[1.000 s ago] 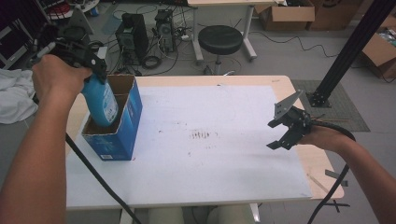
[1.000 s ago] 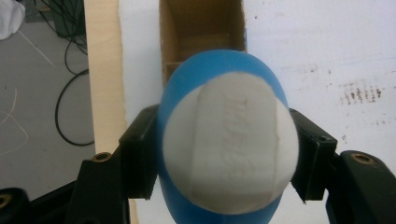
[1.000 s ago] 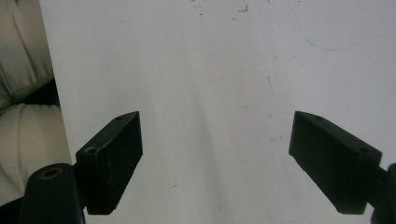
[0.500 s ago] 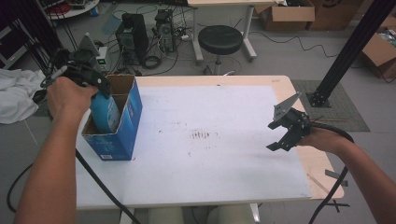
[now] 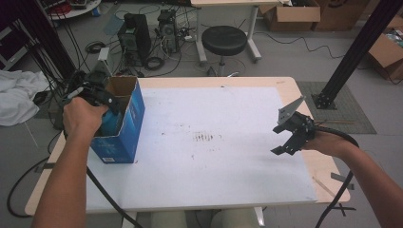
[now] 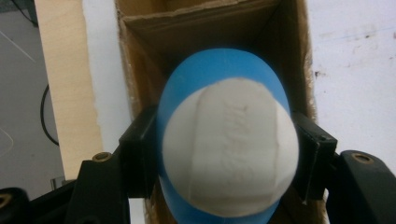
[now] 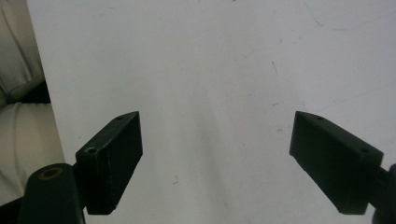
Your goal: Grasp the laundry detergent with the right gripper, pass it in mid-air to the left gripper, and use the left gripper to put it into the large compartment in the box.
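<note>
A blue bottle with a white cap (image 6: 227,149) sits between the jaws of my left gripper (image 6: 227,161), which is shut on its sides. The bottle (image 5: 111,124) hangs down inside an open blue cardboard box (image 5: 128,128) at the table's left side; most of it is hidden by the box wall and my hand. In the left gripper view the brown inside walls of the box (image 6: 140,56) surround the bottle. My right gripper (image 5: 284,140) hovers over the table's right side, open, with nothing between its jaws; below it lies bare white table (image 7: 210,84).
The white sheet (image 5: 214,137) covers the wooden table. A black stool (image 5: 224,40), computer towers (image 5: 135,38) and cables stand on the floor beyond the far edge. A black post (image 5: 351,57) rises at the right, and white cloth (image 5: 16,102) lies left of the table.
My left gripper has lowered the blue bottle deeper into the box, so less of it shows above the rim. The right gripper has stayed in place.
</note>
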